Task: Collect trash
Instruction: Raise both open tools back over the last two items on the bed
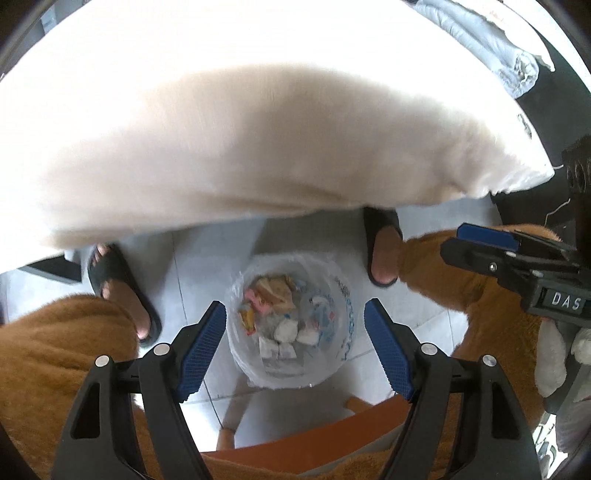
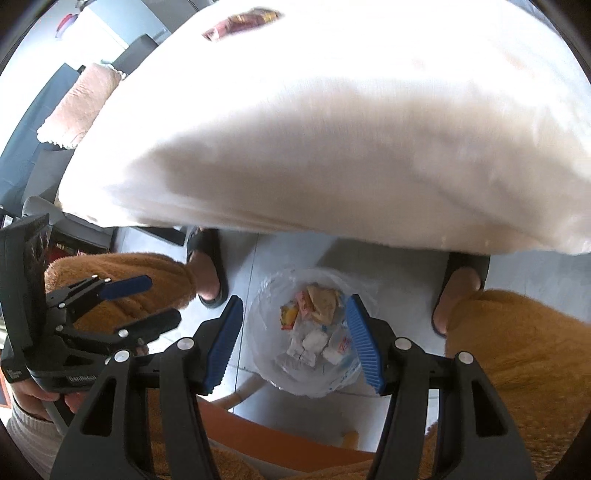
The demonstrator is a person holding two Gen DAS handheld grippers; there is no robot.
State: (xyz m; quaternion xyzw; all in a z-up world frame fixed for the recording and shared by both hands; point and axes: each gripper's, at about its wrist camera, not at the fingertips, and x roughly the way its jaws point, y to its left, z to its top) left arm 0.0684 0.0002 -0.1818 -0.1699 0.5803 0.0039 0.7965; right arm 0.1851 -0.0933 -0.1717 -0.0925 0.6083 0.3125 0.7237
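A bin lined with a clear plastic bag (image 1: 345,295) (image 2: 264,325) stands on the pale floor between the person's feet. Inside lie wrappers and crumpled tissues (image 1: 284,325) (image 2: 314,332). My left gripper (image 1: 295,308) hangs above the bin, open, with nothing between its blue pads. My right gripper (image 2: 294,301) is also above the bin, open and empty. Each gripper shows in the other's view: the right one (image 1: 452,240) at the right edge, the left one (image 2: 164,297) at the left. A red and yellow wrapper (image 2: 240,22) lies on the white tabletop.
A table with a white cloth (image 1: 258,129) (image 2: 314,129) overhangs the floor just beyond the bin. Feet in black slippers (image 1: 122,288) (image 1: 382,251) and orange-brown fuzzy trouser legs (image 1: 55,350) flank the bin. An orange seat edge (image 1: 314,435) lies below. Grey fabric (image 1: 480,40) is at top right.
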